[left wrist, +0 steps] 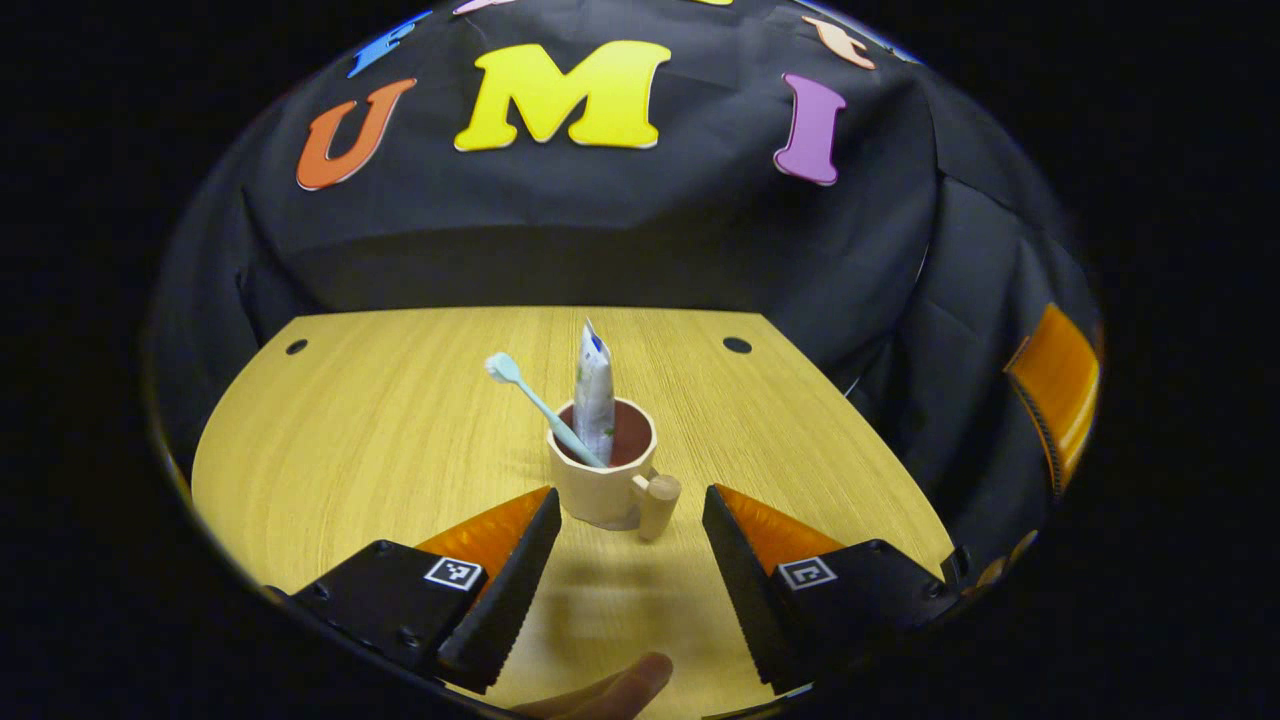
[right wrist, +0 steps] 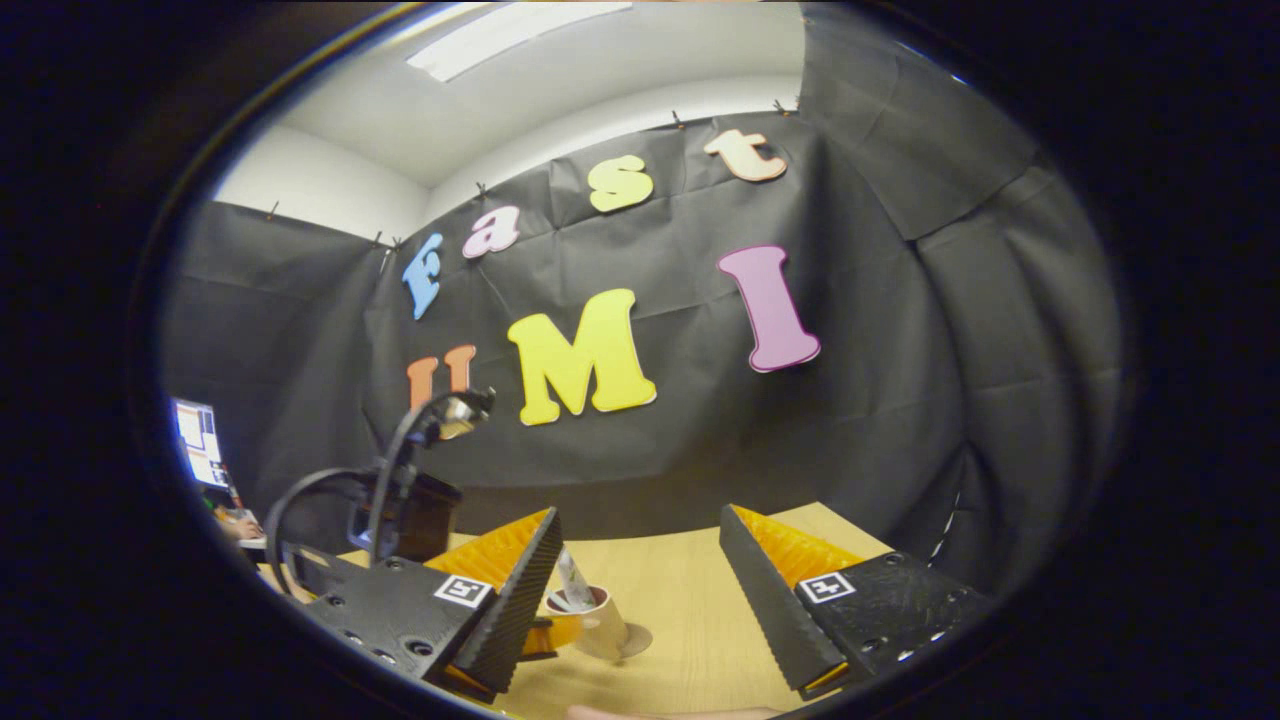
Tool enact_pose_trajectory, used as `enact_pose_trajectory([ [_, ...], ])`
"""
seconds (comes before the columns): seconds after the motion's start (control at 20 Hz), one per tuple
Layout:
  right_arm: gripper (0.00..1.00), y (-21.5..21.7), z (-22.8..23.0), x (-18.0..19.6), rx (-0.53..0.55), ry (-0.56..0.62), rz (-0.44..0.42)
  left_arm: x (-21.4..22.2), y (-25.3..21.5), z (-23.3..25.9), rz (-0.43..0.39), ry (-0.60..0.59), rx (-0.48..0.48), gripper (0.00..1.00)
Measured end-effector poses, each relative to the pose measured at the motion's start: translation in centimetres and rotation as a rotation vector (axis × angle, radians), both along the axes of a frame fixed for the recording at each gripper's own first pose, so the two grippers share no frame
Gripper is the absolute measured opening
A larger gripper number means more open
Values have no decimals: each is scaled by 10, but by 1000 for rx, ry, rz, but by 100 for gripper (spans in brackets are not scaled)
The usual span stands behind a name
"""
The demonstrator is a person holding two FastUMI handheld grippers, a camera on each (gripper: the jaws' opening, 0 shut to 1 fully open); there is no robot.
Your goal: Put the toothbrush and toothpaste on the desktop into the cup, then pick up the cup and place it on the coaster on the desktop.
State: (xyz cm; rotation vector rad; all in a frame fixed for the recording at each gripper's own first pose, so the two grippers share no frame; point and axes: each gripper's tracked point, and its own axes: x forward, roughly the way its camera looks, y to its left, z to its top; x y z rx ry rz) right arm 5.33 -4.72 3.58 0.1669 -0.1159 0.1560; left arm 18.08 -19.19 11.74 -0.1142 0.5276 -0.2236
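Already the toothbrush [left wrist: 540, 405] and toothpaste [left wrist: 594, 395] stand in the cup [left wrist: 605, 485]; the left gripper [left wrist: 630, 540] gapes wide before it, likely to straddle it; the right gripper [right wrist: 640, 590] hangs wide too.

Each gripper, the left gripper [left wrist: 625, 535] and the right gripper [right wrist: 640, 560], has wedge-shaped jaws with toothed inner faces, on blocks with small screws and square printed markers at 12 o'clock.

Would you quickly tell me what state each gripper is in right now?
Left gripper: open, holding nothing, just short of the cup.
Right gripper: open, holding nothing, raised above the table.
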Motion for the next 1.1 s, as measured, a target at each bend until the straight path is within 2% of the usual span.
enact_pose_trajectory([
  [0.15, 95, 22, -2, -7, -42, -4, 4, -9, 34, 25, 43, -138, 3, 94],
  [0.2, 95, 28, -3, -9, -57, -5, 5, -13, 49, 39, 67, -187, 2, 98],
  [0.4, 95, 51, -10, -11, -122, -10, 10, -34, 110, 55, 141, -310, -8, 98],
  [0.45, 92, 53, -14, -11, -128, -4, 2, -40, 121, 53, 157, -323, -9, 98],
  [0.5, 95, 55, -19, -9, -129, 6, -7, -41, 133, 50, 168, -334, -14, 98],
  [0.6, 92, 56, -34, -10, -144, 32, -14, -40, 144, 48, 170, -352, -28, 97],
  [0.65, 93, 53, -43, -10, -153, 42, -23, -41, 151, 41, 175, -321, -9, 98],
  [0.75, 94, 37, -56, -10, -134, 46, -74, -37, 161, 49, 199, -360, -7, 98],
  [0.8, 96, 29, -64, -8, -107, 65, -101, -39, 158, 52, 190, -363, -8, 98],
  [0.9, 95, 31, -76, -7, -59, 124, -86, -42, 149, 51, 168, -366, -9, 98],
  [1.1, 95, 35, -75, -4, -114, 137, -110, -44, 150, 55, 163, -383, 11, 98],
])
